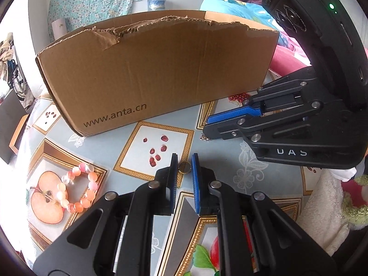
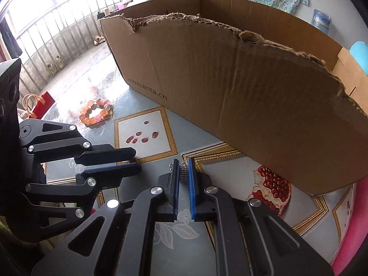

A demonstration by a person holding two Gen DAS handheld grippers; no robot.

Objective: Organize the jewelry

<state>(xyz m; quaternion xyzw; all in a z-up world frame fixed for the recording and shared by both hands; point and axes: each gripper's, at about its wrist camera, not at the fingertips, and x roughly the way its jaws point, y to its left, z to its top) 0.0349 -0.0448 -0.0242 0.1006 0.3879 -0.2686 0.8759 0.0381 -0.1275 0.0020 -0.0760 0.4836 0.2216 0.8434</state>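
Jewelry lies on a table covered by a blue-grey oilcloth printed with fruit in gold frames, in front of a large brown cardboard box with a torn upper edge and "www.anta.cn" printed low on its near wall. Next in size, the right gripper points down at the cloth close to the box's wall; its blue pads are closed on a small silver chain, whose links bunch between the fingertips and show just outside them. The left gripper sits just beside it, further from the box, with its jaws drawn near together on a small round gold-coloured ring at the tips; whether the ring is off the cloth I cannot tell. A bracelet of pink and orange beads lies in a loop on a printed apple half, well apart from both grippers and clear of the box. A person sits in the room beyond the box.
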